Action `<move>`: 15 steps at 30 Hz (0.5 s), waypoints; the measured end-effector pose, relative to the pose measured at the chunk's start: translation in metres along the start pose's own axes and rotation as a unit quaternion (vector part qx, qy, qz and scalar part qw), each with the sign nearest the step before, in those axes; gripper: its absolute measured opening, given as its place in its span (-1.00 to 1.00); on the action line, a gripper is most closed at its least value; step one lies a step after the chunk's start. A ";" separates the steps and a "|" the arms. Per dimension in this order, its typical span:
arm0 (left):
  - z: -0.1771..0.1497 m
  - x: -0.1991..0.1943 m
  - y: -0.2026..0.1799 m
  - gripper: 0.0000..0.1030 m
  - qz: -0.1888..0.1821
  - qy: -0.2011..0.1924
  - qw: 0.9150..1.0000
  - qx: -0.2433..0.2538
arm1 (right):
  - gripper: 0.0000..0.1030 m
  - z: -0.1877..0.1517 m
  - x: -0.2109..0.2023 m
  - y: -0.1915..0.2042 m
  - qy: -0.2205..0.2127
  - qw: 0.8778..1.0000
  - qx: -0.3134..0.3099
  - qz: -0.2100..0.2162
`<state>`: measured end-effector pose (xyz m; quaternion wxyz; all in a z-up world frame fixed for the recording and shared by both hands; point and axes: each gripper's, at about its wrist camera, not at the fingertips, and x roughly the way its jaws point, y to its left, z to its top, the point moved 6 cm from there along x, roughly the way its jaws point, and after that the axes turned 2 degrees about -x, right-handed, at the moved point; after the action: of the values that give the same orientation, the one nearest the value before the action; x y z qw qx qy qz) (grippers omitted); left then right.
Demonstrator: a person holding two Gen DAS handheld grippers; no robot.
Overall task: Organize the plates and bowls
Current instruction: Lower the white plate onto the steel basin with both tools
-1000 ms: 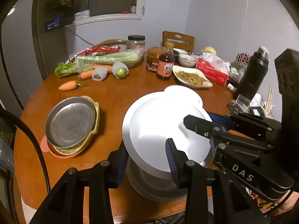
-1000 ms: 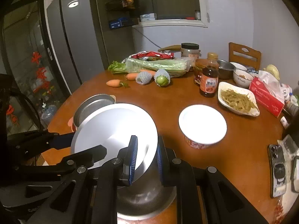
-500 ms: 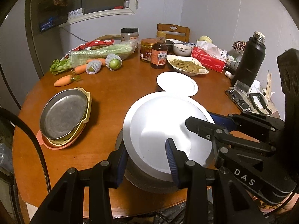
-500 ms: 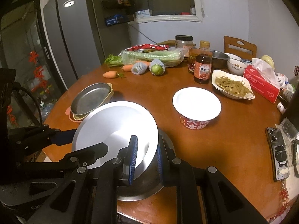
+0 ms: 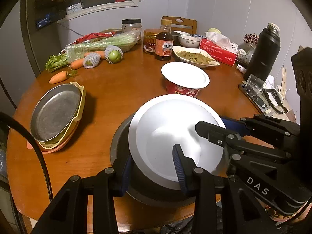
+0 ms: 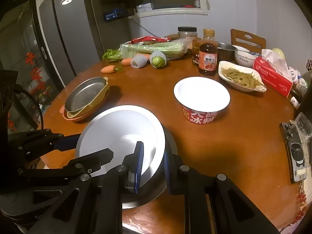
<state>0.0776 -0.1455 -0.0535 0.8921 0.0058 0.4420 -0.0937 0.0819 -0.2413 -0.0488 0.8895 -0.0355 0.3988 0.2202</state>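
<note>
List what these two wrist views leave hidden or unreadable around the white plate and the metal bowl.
- Left wrist view: inside of the metal bowl, covered by the white plate.
- Both views: whether the bowl rests on the table; its underside is hidden by the left gripper and right gripper.
- Both views: dishes beneath the metal tray, only edges showing.

round wooden table (image 5: 120, 89), cluttered tableware (image 5: 58, 115)

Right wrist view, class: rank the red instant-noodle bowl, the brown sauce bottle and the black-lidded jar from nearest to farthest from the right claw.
1. The red instant-noodle bowl, mid-table, just beyond and to the right of the right claw.
2. The brown sauce bottle, farther back, behind the bowl.
3. The black-lidded jar, at the table's far edge, left of the bottle.
</note>
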 end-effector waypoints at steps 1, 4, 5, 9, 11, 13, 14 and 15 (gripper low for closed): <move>0.000 0.001 -0.001 -0.25 0.003 0.000 1.000 0.003 | -0.60 -0.001 0.001 0.000 0.001 1.000 0.000 0.000; -0.001 0.004 -0.001 -0.26 0.002 0.003 1.000 0.004 | -0.60 -0.002 0.005 -0.002 0.005 1.000 0.001 -0.002; -0.002 0.006 -0.001 -0.26 0.001 0.004 1.000 0.004 | -0.60 -0.003 0.005 -0.002 0.006 1.000 0.001 -0.001; -0.003 0.009 0.000 -0.26 0.000 0.007 1.000 0.004 | -0.60 -0.004 0.008 -0.003 0.007 1.000 0.002 -0.002; -0.003 0.009 0.000 -0.26 0.000 0.008 1.000 0.004 | -0.60 -0.004 0.009 -0.003 0.008 1.000 0.001 -0.003; -0.004 0.011 0.000 -0.26 0.001 0.008 1.000 0.004 | -0.60 -0.004 0.010 -0.003 0.008 1.000 0.001 -0.004; -0.004 0.011 0.001 -0.26 0.000 0.009 1.000 0.004 | -0.60 -0.004 0.010 -0.003 0.008 1.000 -0.001 -0.006; -0.004 0.012 0.001 -0.26 0.000 0.010 1.000 0.003 | -0.60 -0.004 0.011 -0.002 0.008 1.000 -0.004 -0.010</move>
<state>0.0820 -0.1462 -0.0655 0.8876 0.0097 0.4506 -0.0954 0.0864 -0.2405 -0.0595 0.8883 -0.0451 0.4043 0.2131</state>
